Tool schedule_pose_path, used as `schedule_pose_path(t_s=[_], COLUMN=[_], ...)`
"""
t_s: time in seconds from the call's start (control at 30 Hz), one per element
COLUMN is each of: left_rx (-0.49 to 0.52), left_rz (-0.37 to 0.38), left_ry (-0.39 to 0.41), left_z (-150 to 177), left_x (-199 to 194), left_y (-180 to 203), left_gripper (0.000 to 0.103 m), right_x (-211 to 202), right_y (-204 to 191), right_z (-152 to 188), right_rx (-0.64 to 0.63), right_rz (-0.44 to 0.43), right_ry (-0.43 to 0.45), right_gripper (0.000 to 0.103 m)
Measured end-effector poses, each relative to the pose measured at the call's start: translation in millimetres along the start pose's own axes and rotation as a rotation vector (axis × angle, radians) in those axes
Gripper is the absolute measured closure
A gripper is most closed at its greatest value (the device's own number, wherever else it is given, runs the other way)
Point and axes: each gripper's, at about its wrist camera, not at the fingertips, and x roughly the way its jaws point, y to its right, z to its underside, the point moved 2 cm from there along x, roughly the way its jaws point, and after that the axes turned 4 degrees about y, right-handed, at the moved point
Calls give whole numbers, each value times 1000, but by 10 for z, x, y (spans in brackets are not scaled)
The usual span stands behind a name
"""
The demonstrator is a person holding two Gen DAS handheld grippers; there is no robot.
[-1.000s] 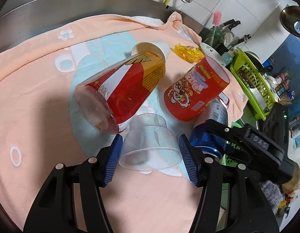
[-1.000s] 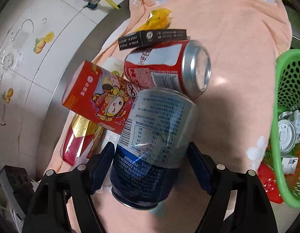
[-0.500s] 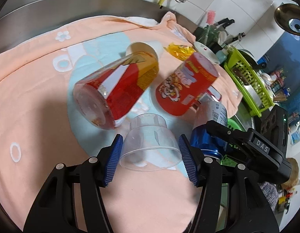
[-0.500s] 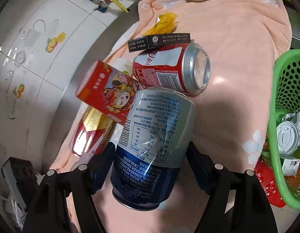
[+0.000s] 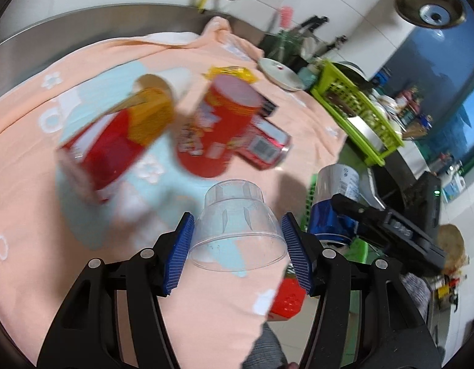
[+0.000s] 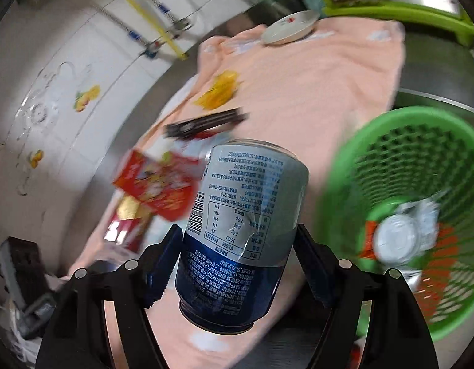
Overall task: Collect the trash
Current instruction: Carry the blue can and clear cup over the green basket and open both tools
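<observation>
left tool [image 5: 237,246] clamped on clear plastic cup [image 5: 237,221]. right tool [image 6: 237,261] clamped on blue-silver can [image 6: 240,230], green basket [image 6: 452,129] just right of it.

Clear cup [image 5: 237,224]: transparent plastic, smooth, glossy. Blue-and-silver can [image 6: 240,233]: metal with a glossy printed wrap, creased. Towel [image 5: 28,166]: soft matt peach cloth, napped. Basket [image 6: 421,166]: green perforated plastic, slight sheen. Counter [image 5: 52,37]: brushed metal. Gripper pads [image 5: 181,243]: ribbed blue, probably rubber. Red tube [image 5: 218,129]: blurred, seemingly glossy printed cardboard.
</observation>
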Motion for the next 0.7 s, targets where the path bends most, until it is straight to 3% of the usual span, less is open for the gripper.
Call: schedule_pose_path(t_s=[0.13,0.33,0.7], left_rx=[42,82,143], left_rz=[33,69,87], left_ry=[-27,-72,-135], left_z=[5,30,72], left_x=[138,414,806], left_y=[269,628,1034], left_gripper=[45,45,45], right_x=[-98,67,546], right_y=[503,1244,1921], right_z=[-32,18,40], right_rx=[-35,-35,-36], right_rz=[124,297,487], right_ry=[-17,-132,-314], right_gripper=[32,32,32])
